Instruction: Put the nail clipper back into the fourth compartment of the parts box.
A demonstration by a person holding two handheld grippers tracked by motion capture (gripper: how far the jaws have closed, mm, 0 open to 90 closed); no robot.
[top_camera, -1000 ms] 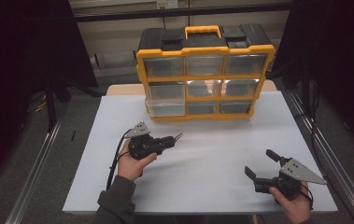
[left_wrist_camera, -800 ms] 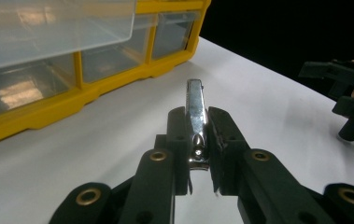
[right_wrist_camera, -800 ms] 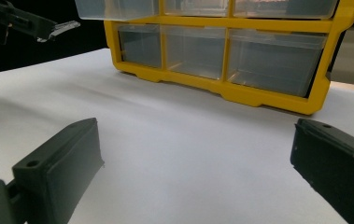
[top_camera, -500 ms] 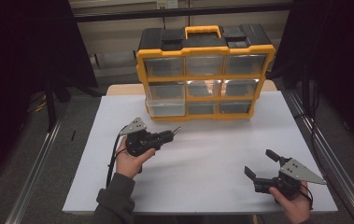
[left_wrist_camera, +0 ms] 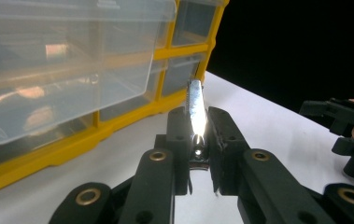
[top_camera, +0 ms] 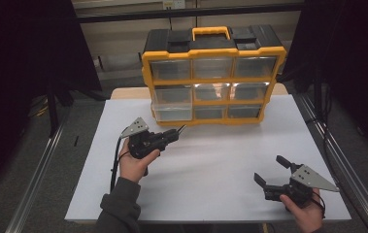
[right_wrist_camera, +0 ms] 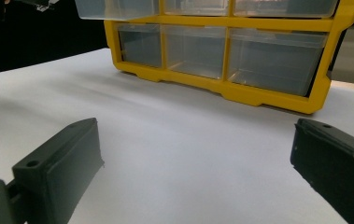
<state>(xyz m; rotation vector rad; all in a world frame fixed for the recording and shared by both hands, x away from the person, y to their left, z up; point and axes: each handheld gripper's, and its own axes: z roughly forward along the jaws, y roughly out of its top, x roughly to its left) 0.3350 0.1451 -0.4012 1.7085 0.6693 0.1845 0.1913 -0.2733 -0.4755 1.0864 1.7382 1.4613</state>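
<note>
High view: a yellow plastic organiser case with clear drawers and a black top [top_camera: 213,73] stands upright at the far, upper-middle part of a white rectangular table top [top_camera: 210,165]. One clear plastic drawer [top_camera: 172,109] at the lower left of the case sticks out from its front, toward the camera. Left of centre, the left gripper [top_camera: 175,134] sits in a person's left hand [top_camera: 132,166] and points toward the upper right, at that pulled-out drawer; a slim shiny metal piece [top_camera: 181,129] pokes out beyond its tips, near the drawer's front but not touching it as far as the frame shows. In the lower right, the right gripper [top_camera: 271,171] rests low over the table in the person's right hand [top_camera: 304,213], well apart from the case, its two jaws spread wide with nothing between them.

Left gripper view gives the closer look: the two black jaws are pressed together on the slim shiny metal piece [left_wrist_camera: 195,112], which stands up between the pads and catches a bright glare, so its exact kind is hard to tell. The clear plastic drawer [left_wrist_camera: 67,65] fills the upper left, with the yellow frame below it.

Right gripper view shows its jaws far apart at the bottom corners, bare white table between them, and the yellow case [right_wrist_camera: 240,51] across the top.
</note>
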